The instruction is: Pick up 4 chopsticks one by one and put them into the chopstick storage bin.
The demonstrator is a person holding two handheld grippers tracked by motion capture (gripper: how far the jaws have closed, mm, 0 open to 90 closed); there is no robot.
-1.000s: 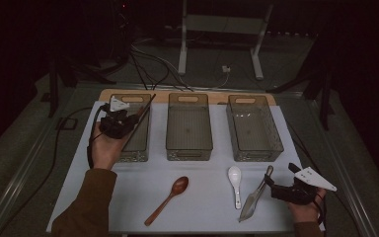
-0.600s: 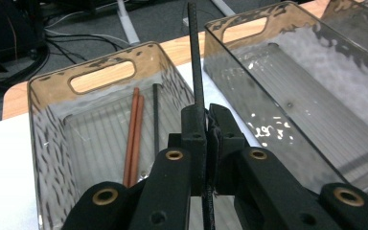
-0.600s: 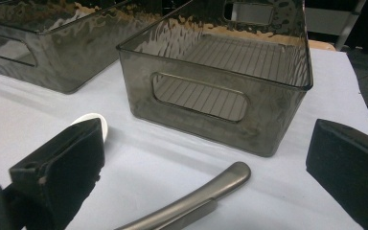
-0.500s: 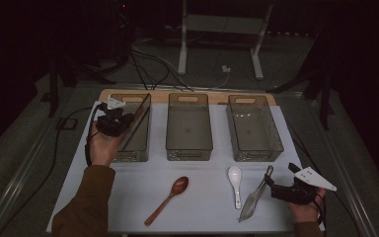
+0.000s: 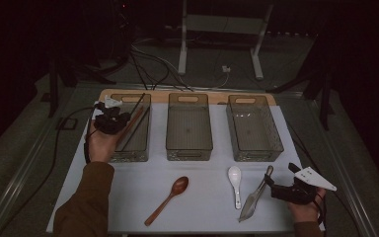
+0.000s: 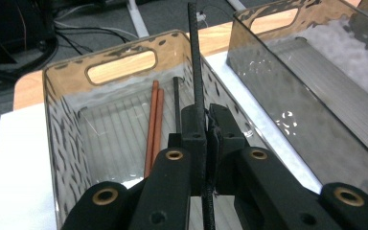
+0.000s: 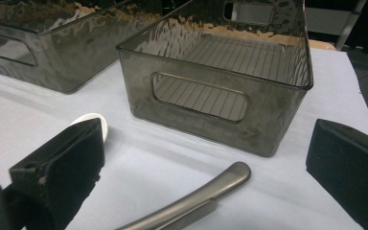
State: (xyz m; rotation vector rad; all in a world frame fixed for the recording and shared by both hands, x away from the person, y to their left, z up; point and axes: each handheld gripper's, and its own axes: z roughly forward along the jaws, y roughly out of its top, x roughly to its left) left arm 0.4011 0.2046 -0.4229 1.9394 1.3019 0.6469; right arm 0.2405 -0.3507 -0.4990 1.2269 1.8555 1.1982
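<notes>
Left jaws: clenched on a black chopstick (image 6: 195,72), which stands steeply between the pads, its tip above the bin's far wall
Left gripper (image 5: 112,120): held over the left bin (image 5: 131,155), at its left side
Left bin content: a pair of reddish wooden chopsticks (image 6: 152,125) and one more black stick (image 6: 177,103) lie on the ribbed floor
Right jaws: released, wide apart, nothing between the pads
Right gripper (image 5: 282,190): rests low on the white mat (image 5: 202,207), just beside the metal tongs (image 7: 191,203)
Other things: wooden spoon (image 5: 168,198) and white spoon (image 5: 235,183) wait on the mat; middle bin (image 5: 188,148) and right bin (image 7: 211,98) look empty
Step in hand: I judge it is placing the black chopstick into the left bin
Next move: lower and tilt the stick flat beside its partner, then release
</notes>
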